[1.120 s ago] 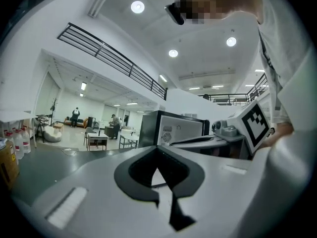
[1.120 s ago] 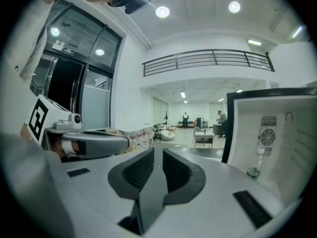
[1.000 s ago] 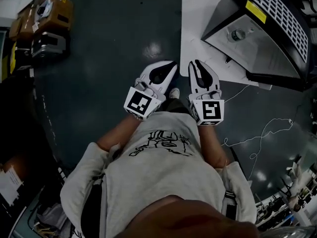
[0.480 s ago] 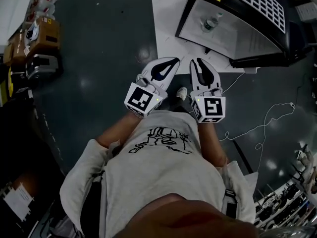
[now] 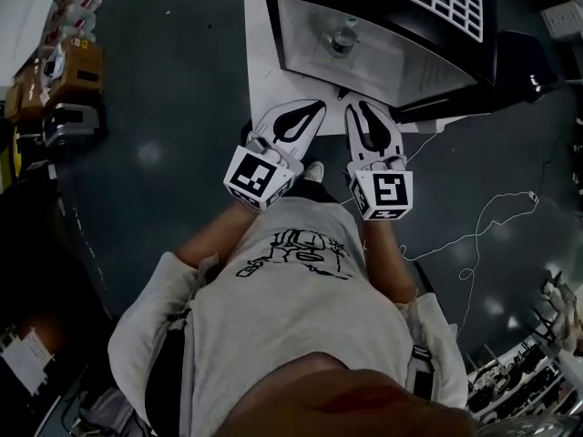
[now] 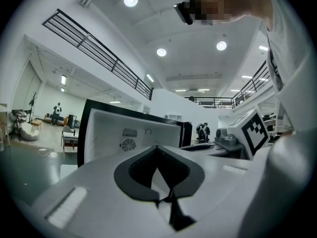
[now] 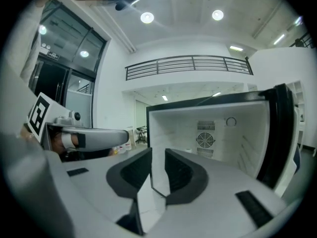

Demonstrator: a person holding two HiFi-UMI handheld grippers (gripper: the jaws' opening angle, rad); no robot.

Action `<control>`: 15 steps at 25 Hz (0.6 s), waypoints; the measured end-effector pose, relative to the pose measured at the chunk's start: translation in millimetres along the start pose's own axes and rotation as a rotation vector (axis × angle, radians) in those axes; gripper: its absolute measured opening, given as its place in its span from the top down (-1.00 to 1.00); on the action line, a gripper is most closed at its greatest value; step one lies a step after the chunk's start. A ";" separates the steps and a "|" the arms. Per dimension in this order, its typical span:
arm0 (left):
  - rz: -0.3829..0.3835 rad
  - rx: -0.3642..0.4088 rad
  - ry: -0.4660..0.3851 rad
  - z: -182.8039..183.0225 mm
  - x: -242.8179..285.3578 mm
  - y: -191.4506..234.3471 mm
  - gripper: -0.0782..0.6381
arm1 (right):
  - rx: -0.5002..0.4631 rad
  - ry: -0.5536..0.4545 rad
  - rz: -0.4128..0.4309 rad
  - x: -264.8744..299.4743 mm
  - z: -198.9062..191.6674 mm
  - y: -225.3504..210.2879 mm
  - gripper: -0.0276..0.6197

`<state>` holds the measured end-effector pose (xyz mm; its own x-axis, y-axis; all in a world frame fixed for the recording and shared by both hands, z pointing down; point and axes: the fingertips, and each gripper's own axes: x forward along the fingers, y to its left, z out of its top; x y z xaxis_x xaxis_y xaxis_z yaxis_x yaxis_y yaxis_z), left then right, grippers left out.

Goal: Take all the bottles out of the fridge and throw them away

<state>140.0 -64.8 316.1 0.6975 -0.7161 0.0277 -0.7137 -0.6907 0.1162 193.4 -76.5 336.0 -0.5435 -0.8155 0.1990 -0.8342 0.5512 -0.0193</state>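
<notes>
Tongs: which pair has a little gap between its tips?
The right tongs: a narrow, empty gap shows between their tips, and they have just been opening. The left tongs have their tips touching.

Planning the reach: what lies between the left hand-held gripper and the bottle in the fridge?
In the head view, only white floor sheet and the fridge rim separate left hand-held gripper from bottle.

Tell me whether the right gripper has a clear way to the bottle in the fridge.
Probably yes: the fridge is open, nothing stands between the right gripper and the bottle, and its jaws, just opening, are empty.
</notes>
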 end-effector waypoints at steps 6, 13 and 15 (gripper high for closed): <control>0.024 0.005 0.001 -0.8 22.1 -6.4 0.76 | -0.003 0.003 0.021 -3.3 -1.3 -18.2 0.72; 0.037 0.009 0.024 -14.1 33.5 15.7 0.76 | -0.018 0.010 0.019 21.2 -5.9 -25.9 0.69; 0.038 0.011 0.023 -18.8 39.6 26.5 0.76 | -0.029 0.013 0.013 34.5 -8.5 -30.7 0.66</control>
<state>149.9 -109.6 338.9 0.6707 -0.7396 0.0553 -0.7406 -0.6638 0.1038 201.0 -120.0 351.8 -0.5526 -0.8060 0.2119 -0.8239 0.5667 0.0066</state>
